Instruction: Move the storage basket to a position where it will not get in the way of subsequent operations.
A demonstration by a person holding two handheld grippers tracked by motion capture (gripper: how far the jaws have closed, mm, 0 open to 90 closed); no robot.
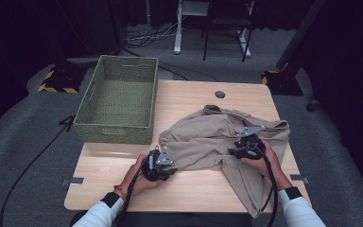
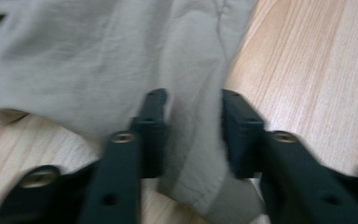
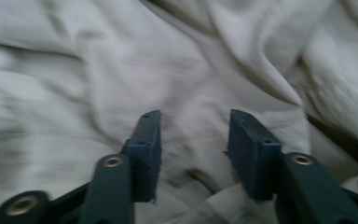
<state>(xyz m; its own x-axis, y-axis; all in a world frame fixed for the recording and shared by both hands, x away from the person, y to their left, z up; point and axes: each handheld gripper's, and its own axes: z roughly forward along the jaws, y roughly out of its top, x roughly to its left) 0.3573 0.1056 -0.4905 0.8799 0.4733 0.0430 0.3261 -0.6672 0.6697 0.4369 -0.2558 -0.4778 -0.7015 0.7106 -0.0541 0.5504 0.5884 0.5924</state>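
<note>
A crumpled beige garment lay on the right half of the wooden table, one part of it hanging over the near right edge. In the left gripper view its hemmed near-left edge ran between the two black jaws, with bare wood showing on either side of the cloth. The left gripper sat at that near-left edge of the garment, its jaws parted around the fabric with a gap still visible at each pad, so it was not clenched on the cloth. The right gripper rested over the right part of the garment, just near of a fold; in the right gripper view its jaws stood apart above rumpled cloth, gripping nothing. A hand held each gripper from the near side, white sleeves coming in at the near edge. A green woven basket stood on the far left of the table, apart from the garment.
</note>
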